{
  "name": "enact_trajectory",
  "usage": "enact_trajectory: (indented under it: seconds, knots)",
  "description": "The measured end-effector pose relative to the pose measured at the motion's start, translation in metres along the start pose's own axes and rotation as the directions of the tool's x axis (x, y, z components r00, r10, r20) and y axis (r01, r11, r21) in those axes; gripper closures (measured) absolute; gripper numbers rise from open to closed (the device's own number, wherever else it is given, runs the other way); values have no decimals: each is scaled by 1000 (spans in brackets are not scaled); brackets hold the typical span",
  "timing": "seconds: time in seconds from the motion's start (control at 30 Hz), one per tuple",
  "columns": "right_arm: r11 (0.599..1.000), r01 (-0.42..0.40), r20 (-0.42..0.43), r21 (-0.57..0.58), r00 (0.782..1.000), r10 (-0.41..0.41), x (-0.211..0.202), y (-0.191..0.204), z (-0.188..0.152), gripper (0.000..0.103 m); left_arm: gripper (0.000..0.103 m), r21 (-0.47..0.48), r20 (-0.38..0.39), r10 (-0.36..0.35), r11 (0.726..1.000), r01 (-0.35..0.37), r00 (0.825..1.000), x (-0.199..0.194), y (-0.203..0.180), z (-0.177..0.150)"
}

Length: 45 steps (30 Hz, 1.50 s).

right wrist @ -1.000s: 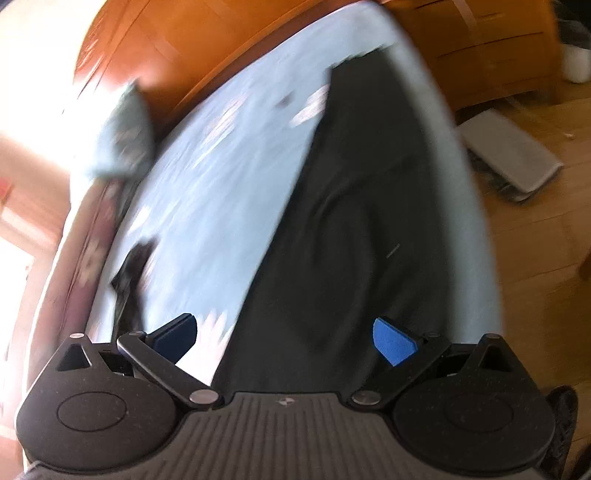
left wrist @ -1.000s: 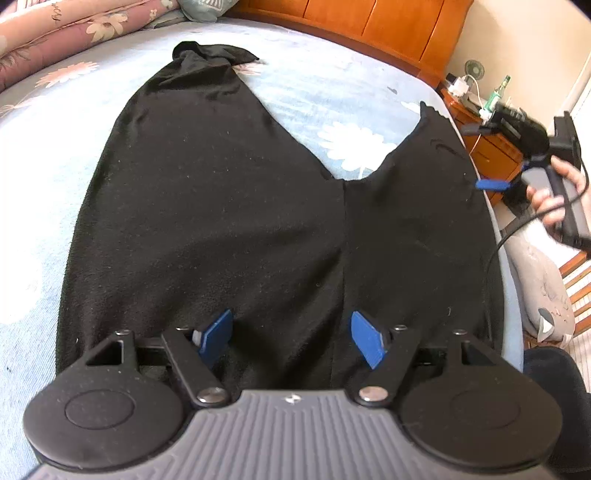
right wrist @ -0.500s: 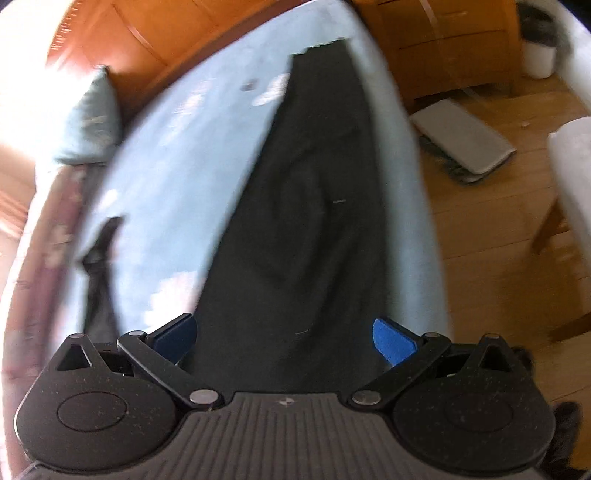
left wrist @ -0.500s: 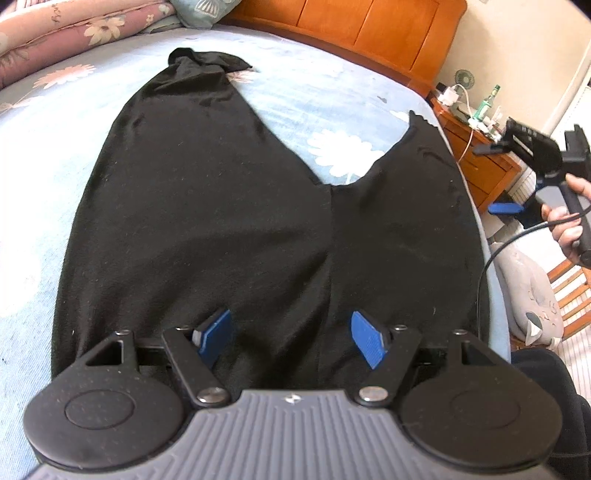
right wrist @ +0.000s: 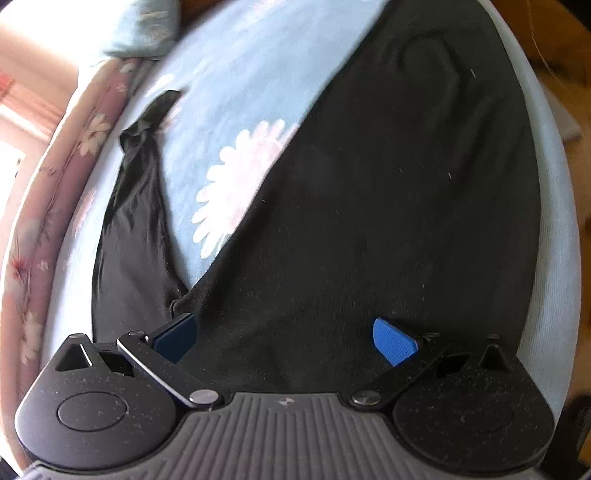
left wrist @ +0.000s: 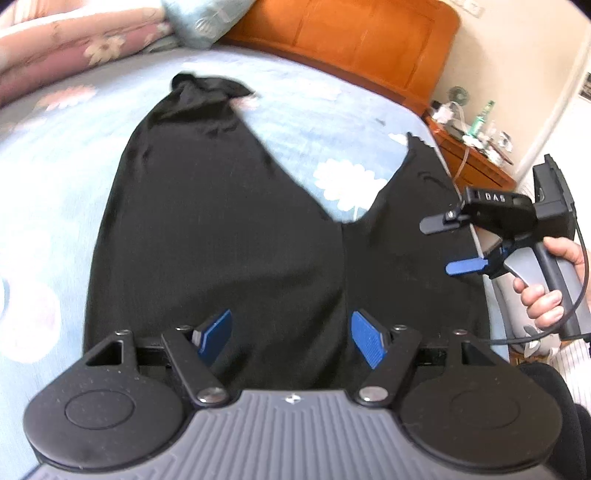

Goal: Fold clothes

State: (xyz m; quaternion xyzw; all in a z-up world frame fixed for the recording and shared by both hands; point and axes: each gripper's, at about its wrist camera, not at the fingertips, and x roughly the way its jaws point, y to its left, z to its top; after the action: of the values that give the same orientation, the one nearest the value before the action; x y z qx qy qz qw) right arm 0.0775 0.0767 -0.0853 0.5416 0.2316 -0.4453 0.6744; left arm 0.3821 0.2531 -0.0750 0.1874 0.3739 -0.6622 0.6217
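Black trousers [left wrist: 221, 229] lie flat on the light blue flowered sheet [left wrist: 321, 107], legs spread in a V toward the headboard. My left gripper [left wrist: 291, 332] hovers open over the waist end, nothing between its blue pads. At the right of the left wrist view, a hand [left wrist: 546, 295] holds my right gripper [left wrist: 443, 245] open above the outer edge of the right leg. In the right wrist view the right gripper [right wrist: 286, 336] stands open over that leg of the trousers [right wrist: 388, 206], near the crotch. The far left cuff [left wrist: 207, 83] is bunched.
An orange wooden headboard [left wrist: 351, 40] closes the far side. A pink flowered quilt [left wrist: 66, 44] and a teal pillow [left wrist: 199, 18] lie at the back left. A nightstand [left wrist: 476, 162] with bottles stands beyond the bed's right edge [right wrist: 554, 221].
My right gripper swung in from beyond the bed's right edge to above the right trouser leg; the floor left its view. The left gripper drew back slightly and stayed open.
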Motion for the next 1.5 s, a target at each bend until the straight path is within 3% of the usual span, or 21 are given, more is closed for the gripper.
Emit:
enact_trajectory:
  seconds: [0.13, 0.3, 0.47, 0.6, 0.7, 0.77, 0.83, 0.97, 1.07, 1.2, 1.4, 1.5]
  knots:
    - [998, -8, 31, 55, 1000, 6, -20, -15, -3, 0, 31, 51, 15, 41, 998, -42, 999, 13, 23, 51]
    - [998, 52, 118, 35, 991, -56, -60, -22, 12, 0, 25, 113, 121, 113, 985, -127, 986, 39, 47, 124]
    - [998, 29, 259, 49, 965, -41, -118, -34, 24, 0, 24, 97, 76, 79, 992, -87, 994, 100, 62, 171]
    - [998, 56, 344, 39, 937, -66, -151, -31, 37, 0, 24, 112, -16, 37, 993, -35, 999, 154, 75, 195]
    - [993, 119, 383, 21, 916, -118, -172, -18, 54, 0, 24, 106, -93, 54, 993, -44, 994, 186, 88, 199]
    - [989, 146, 402, -1, 906, -133, -178, 2, 70, 0, 24, 123, -89, 116, 987, -104, 989, 194, 89, 190]
    - [984, 173, 420, -38, 897, -141, -179, 28, 88, 0, 24, 140, -44, 134, 982, -127, 990, 191, 88, 177]
    - [972, 206, 409, -116, 901, -142, -154, 81, 122, 0, 20, 216, -13, 122, 969, -117, 992, 190, 76, 162]
    - [975, 146, 354, -166, 932, -80, -101, 116, 132, 0, 18, 246, -10, 108, 964, -102, 994, 190, 69, 155]
    - [981, 57, 248, -183, 969, -10, -29, 132, 129, 0, 18, 232, -14, 34, 972, -30, 999, 180, 71, 156]
    - [969, 9, 201, -247, 979, 42, 29, 165, 149, 0, 18, 199, 26, -43, 979, 37, 999, 167, 80, 164]
    - [935, -5, 252, -356, 962, 101, 32, 192, 171, 0, 18, 164, 39, -73, 984, 66, 997, 165, 90, 169]
